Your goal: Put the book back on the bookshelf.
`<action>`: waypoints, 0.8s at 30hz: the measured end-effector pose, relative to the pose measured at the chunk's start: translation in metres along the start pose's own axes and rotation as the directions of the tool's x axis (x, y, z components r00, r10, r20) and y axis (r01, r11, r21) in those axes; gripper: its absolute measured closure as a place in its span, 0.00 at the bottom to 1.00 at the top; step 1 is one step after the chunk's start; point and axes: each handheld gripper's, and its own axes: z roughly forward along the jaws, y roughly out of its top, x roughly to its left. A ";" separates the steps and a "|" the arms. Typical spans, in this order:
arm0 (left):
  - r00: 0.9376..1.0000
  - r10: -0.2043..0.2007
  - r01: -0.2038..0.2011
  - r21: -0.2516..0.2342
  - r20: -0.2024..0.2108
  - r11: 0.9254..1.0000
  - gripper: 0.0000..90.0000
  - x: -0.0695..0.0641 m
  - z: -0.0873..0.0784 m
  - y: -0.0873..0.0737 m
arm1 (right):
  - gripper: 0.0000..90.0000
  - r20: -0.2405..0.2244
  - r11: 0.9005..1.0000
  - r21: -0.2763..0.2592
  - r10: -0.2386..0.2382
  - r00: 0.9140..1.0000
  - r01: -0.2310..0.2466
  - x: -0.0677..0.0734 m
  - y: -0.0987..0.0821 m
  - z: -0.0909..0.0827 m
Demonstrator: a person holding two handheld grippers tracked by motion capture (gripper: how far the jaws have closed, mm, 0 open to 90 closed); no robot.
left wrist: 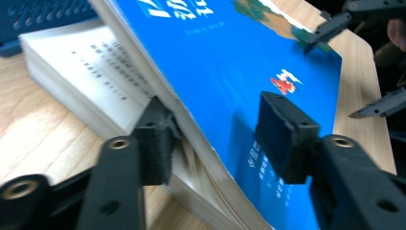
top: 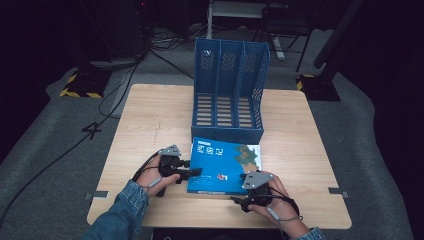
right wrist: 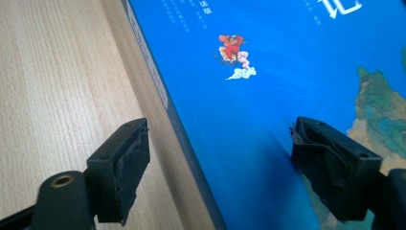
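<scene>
One blue book (top: 223, 166) is lying on the wooden desk (top: 150, 115), low in the centre of the high view, just in front of one blue file rack (top: 229, 90) that is standing upright with three compartments. Two claws are working at the book, each held in one hand. The left claw (top: 196, 172) is sitting at the lower left of the high view, reaching in at the book's left edge; the right claw (top: 239, 201) is sitting at the lower centre, at the book's near right corner.

The left gripper view is showing what the high view is not: the front cover is being lifted off the page block, with one pad (left wrist: 154, 141) tucked under the raised cover against the pages and the other pad resting on the cover's top face. The cover is lying between the two pads, but whether they are pressing on it I cannot tell. The right claw's jaw tips are also appearing at the upper right of that view.

The right gripper view is showing the book's spine edge (right wrist: 165, 103) running up the frame, with a small red figure printed on the cover. The right claw (right wrist: 218, 172) is standing apart, one pad over the bare desk and the other over the cover, clamped on nothing.
</scene>
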 end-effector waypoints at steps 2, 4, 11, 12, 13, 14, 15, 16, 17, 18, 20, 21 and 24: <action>0.999 0.035 -0.035 0.004 -0.006 0.999 0.49 -0.002 0.001 -0.001 | 0.23 0.002 1.000 0.001 0.001 1.000 -0.001 0.000 0.000 0.001; 0.997 0.074 -0.073 0.005 -0.018 0.997 0.47 -0.005 0.002 -0.001 | 0.23 0.005 1.000 0.000 0.004 1.000 -0.004 0.001 0.000 0.001; 0.997 -0.072 0.072 -0.026 -0.003 0.997 0.76 0.000 -0.002 0.003 | 0.26 -0.016 1.000 -0.005 -0.011 1.000 0.011 0.007 0.005 0.000; 0.996 -0.088 0.088 -0.024 0.001 0.996 0.79 -0.001 -0.003 0.005 | 0.26 -0.017 1.000 -0.004 -0.015 1.000 0.015 0.008 0.006 -0.001; 0.995 -0.095 0.095 -0.019 -0.002 0.995 0.82 -0.002 -0.004 0.007 | 0.26 -0.013 1.000 -0.003 -0.019 1.000 0.019 0.009 0.006 -0.001; 0.995 -0.105 0.105 -0.014 -0.001 0.994 0.85 -0.004 -0.005 0.009 | 0.25 -0.009 1.000 -0.005 -0.017 1.000 0.017 0.010 0.007 -0.001; 0.993 -0.115 0.115 -0.011 0.004 0.993 0.87 -0.005 -0.006 0.011 | 0.25 -0.004 1.000 -0.004 -0.018 1.000 0.018 0.011 0.007 -0.001; 0.992 -0.124 0.124 -0.006 0.008 0.992 0.89 -0.007 -0.008 0.014 | 0.25 -0.002 1.000 -0.005 -0.023 1.000 0.023 0.011 0.008 -0.001; 0.992 -0.127 0.127 0.002 0.007 0.992 0.90 -0.009 -0.009 0.016 | 0.25 0.004 1.000 -0.004 -0.022 1.000 0.022 0.013 0.008 -0.001; 0.991 -0.132 0.132 0.006 0.006 0.991 0.90 -0.011 -0.010 0.019 | 0.25 0.009 1.000 -0.004 -0.026 1.000 0.026 0.014 0.009 -0.001; 0.990 -0.142 0.142 0.008 0.004 0.990 0.91 -0.013 -0.011 0.021 | 0.25 0.021 0.999 -0.010 -0.036 0.999 0.037 0.017 0.012 0.000; 0.989 -0.150 0.150 0.009 0.004 0.989 0.91 -0.014 -0.012 0.023 | 0.25 0.021 0.999 -0.010 -0.036 0.999 0.037 0.017 0.012 0.000; 0.986 -0.169 0.169 0.008 0.011 0.986 0.91 -0.019 -0.014 0.033 | 0.25 0.025 0.999 -0.029 -0.042 0.999 0.043 0.020 0.016 0.001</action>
